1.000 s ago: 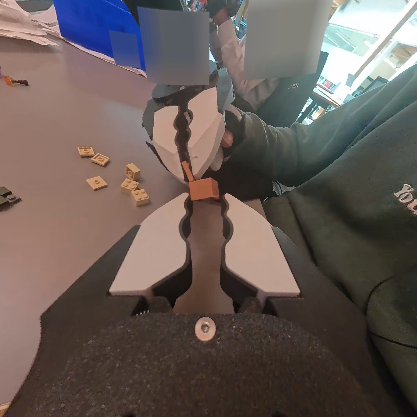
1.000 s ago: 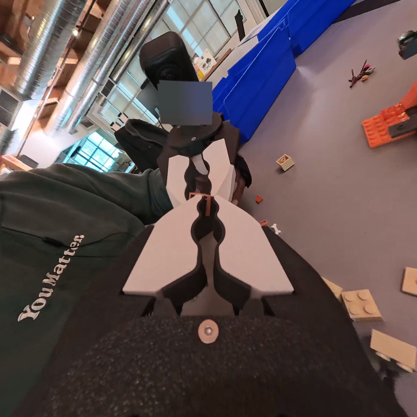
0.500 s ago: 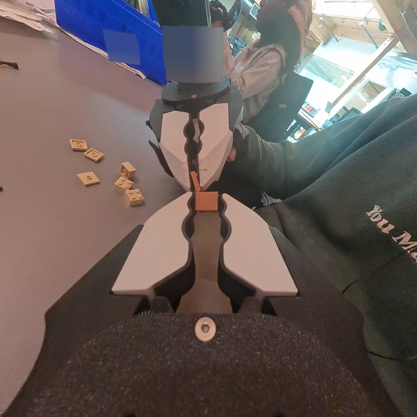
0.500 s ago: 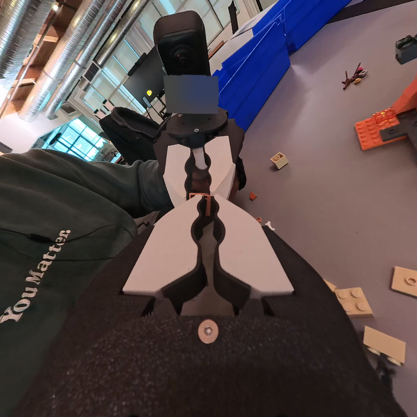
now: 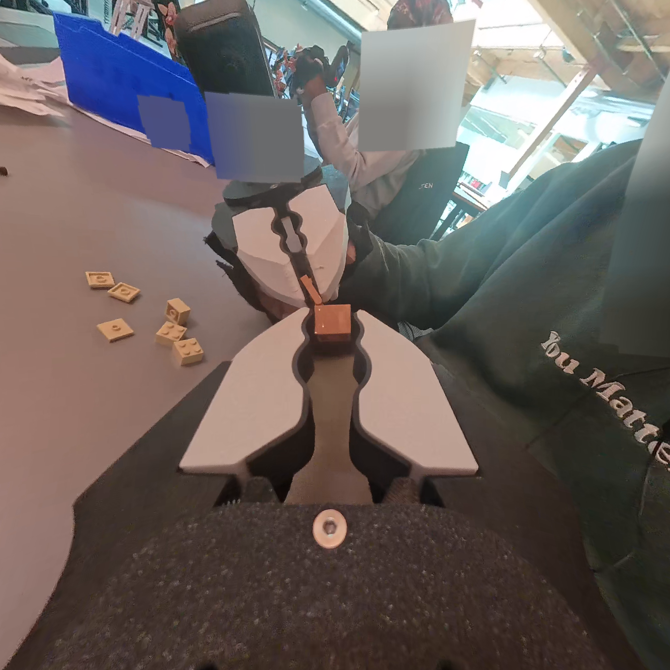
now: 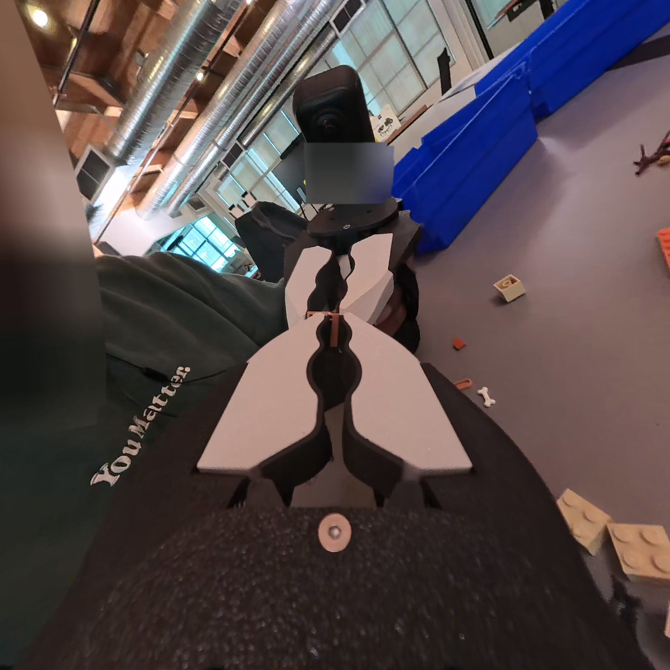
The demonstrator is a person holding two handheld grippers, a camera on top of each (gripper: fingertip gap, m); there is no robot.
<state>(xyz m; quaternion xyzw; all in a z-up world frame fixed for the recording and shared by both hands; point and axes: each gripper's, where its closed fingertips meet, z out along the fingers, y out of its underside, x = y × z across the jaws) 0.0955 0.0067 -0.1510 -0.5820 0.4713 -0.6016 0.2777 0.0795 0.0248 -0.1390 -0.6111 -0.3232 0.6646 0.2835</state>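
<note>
Brown brick [image 5: 332, 322] and plate [image 6: 334, 329] pinched in jaws.

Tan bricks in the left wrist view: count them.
6: two flat plates farthest, one plate nearer left, three thicker bricks clustered right. Others may be hidden.

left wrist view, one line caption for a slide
Left tool gripping a brown block, facing the right tool holding a thin brown piece.
</note>
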